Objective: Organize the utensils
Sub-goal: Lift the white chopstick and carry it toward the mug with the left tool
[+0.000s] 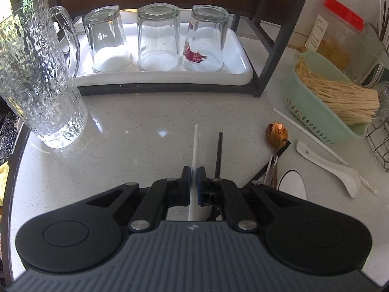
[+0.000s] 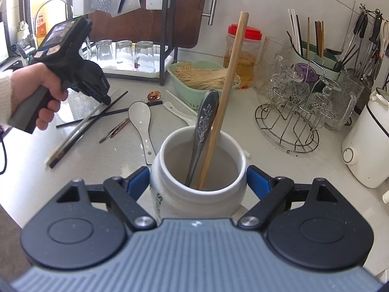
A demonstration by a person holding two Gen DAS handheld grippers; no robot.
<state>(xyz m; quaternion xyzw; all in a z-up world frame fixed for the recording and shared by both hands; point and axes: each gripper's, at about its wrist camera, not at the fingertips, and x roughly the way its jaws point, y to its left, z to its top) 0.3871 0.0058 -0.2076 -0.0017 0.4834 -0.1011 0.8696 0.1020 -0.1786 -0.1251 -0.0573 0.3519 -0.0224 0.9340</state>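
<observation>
Table (image 2: 279,170): pale speckled stone; it carries the holder, the loose utensils and the glassware along its far edge.
White jar (image 2: 198,170): the utensil holder, near the table's near edge. The right hand-held gripper (image 2: 198,182) has its blue pads pressed on the jar's two sides, steadying it.
Done so far: a patterned metal spoon (image 2: 205,121) and a wooden chopstick (image 2: 228,92) stand in the jar, leaning on its rim.
Step in hand: the left hand-held gripper (image 1: 193,178) is pressed together on a white chopstick (image 1: 195,146), pinched near the middle, toward the table's left side; whether it has left the surface I cannot tell.
Left to do, large: two white ceramic spoons, one (image 2: 141,121) beside the jar, one (image 1: 338,170) near the green basket (image 1: 323,112).
Left to do, slim: black chopsticks (image 2: 107,114) crossed mid-table, a copper spoon (image 1: 276,133), thin metal pieces (image 2: 116,127), another white stick (image 1: 308,135).
Judgement: early; most of the pile is still out.
</observation>
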